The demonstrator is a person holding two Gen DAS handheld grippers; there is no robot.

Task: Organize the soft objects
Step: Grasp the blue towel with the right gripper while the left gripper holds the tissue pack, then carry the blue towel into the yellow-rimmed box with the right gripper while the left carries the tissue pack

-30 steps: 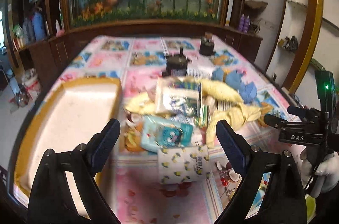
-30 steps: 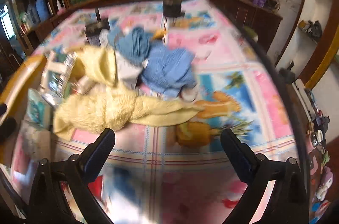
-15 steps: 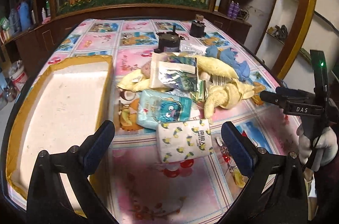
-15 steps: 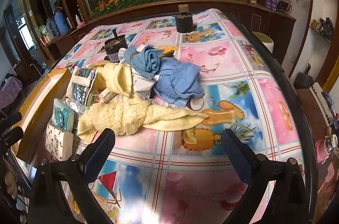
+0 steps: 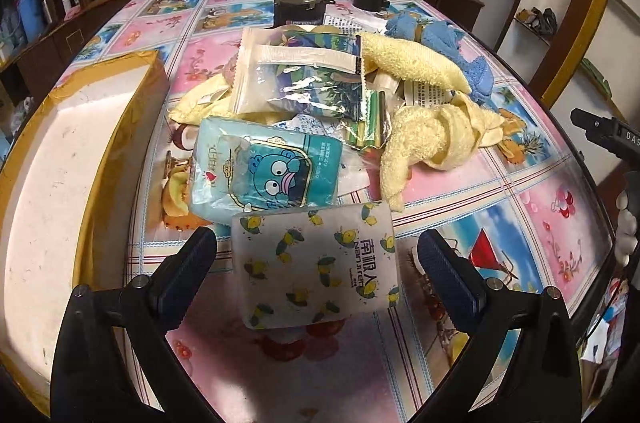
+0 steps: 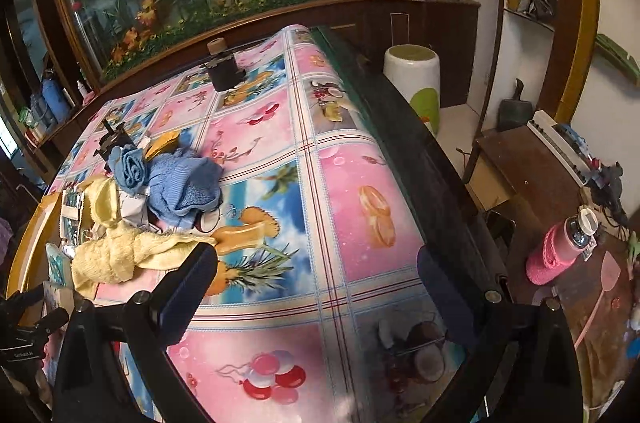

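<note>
**Cartoon-print worktop, fish-tank mural behind: lining up on the first soft pack**

Bright cartoon cloth over the worktop (image 5: 500, 207), painted flowers and bamboo on the back wall, and a heap of soft things in the middle. Nearest me is the lemon-print tissue pack (image 5: 316, 263), lying flat right at the front of the heap. My left tool (image 5: 316, 259) sits over it with the jaws spread wide; they have just been opening, and the pack lies between the fingers with neither pad touching it, so nothing is gripped.

Just behind the pack, touching its far edge, is the blue cartoon pack (image 5: 266, 171), then the clear sachets (image 5: 304, 75), then the yellow towels (image 5: 432, 139) and the blue towel (image 5: 444, 43) at the far side. To my left stands the yellow-rimmed tray (image 5: 72, 143), well clear of the heap and, as I judge it, where these things are meant to go.

My right tool (image 6: 316, 283) is off over bare cloth near the worktop's edge, jaws wide and empty.

I'd call this the reach for the first pick. Next I need to sink a little, keep the pack centred, and close gently: it is squashy and its wrapper looks slick, so the pads should bite its long sides before I lift.
</note>
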